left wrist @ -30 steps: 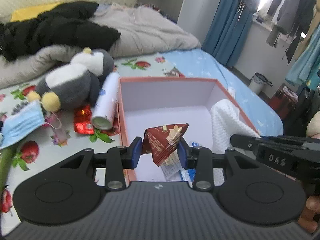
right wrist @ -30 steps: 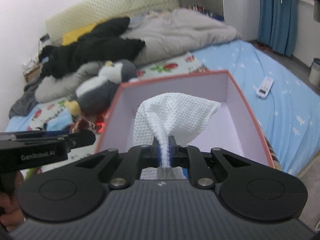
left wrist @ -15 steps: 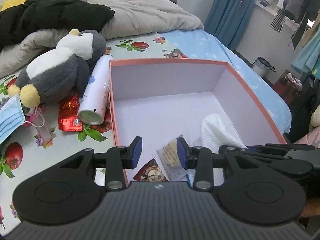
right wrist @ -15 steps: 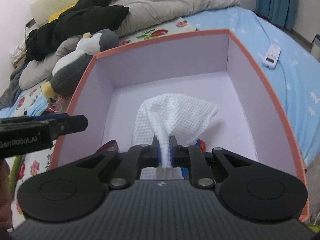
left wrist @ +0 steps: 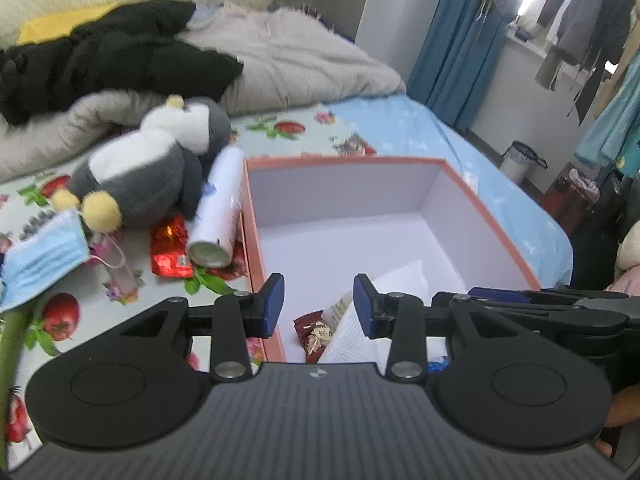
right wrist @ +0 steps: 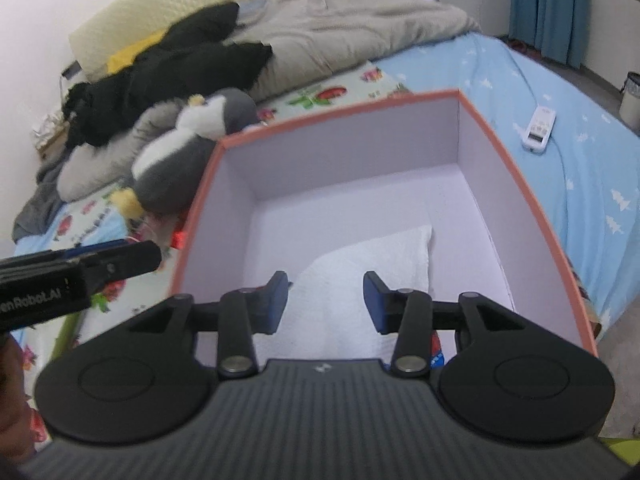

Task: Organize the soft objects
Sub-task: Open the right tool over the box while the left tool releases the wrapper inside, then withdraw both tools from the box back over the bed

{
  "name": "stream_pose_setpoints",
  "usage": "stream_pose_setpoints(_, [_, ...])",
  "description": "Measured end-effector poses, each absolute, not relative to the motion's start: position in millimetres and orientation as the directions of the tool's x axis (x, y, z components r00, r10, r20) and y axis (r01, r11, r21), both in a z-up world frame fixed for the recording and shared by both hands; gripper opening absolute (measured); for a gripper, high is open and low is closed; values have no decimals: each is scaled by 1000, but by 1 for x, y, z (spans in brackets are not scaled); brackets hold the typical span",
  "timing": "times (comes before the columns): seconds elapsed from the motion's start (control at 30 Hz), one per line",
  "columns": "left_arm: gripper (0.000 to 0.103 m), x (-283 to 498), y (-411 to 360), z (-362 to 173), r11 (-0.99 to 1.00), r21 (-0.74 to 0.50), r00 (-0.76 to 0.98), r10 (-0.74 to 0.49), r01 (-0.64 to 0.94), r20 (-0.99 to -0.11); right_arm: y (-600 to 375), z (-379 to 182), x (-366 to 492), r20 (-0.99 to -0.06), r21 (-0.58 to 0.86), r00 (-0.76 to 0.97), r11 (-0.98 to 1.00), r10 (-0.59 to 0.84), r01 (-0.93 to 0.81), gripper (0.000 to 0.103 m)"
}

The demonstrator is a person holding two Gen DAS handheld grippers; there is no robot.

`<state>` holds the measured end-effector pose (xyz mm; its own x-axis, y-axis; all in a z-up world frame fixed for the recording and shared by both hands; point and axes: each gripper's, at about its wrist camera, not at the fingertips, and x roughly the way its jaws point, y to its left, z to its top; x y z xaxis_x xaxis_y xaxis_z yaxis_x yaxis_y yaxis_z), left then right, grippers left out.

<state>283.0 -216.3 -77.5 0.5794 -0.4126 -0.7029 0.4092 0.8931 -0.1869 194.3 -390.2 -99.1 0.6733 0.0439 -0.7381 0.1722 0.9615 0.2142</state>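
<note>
An orange-rimmed box [left wrist: 344, 160] [right wrist: 340, 120] with a pale lilac inside stands on the bed. A white cloth [right wrist: 360, 264] [left wrist: 400, 280] lies on its floor, beside a brown snack packet [left wrist: 312, 330]. My right gripper [right wrist: 325, 300] hovers just above the cloth; its jaws are opening and the pads do not touch it. My left gripper [left wrist: 319, 300] stands open over the box's near left corner, nothing between its fingers. A grey and white plush penguin [left wrist: 148, 168] [right wrist: 192, 148] lies left of the box.
A white spray can [left wrist: 218, 208], a red foil packet [left wrist: 170, 248] and a blue face mask [left wrist: 40, 256] lie left of the box. Black clothing [left wrist: 112, 56] and a grey quilt [left wrist: 296, 56] fill the far bed. A white remote [right wrist: 540, 128] rests on the blue sheet.
My left gripper let go of the brown packet, which now lies in the box, then drew back. My right gripper opened and released the white cloth onto the box floor.
</note>
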Motion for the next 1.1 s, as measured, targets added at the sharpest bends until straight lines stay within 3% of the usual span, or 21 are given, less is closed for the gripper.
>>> stream_pose_setpoints(0.7, [44, 153, -137, 21, 910, -178, 736, -407, 374, -541, -336, -3, 102, -570, 205, 816, 978, 95, 29, 45])
stream_pose_setpoints(1.1, [44, 87, -86, 40, 943, -159, 810, -333, 293, -483, -295, 2, 63, -543, 207, 817, 974, 196, -96, 45])
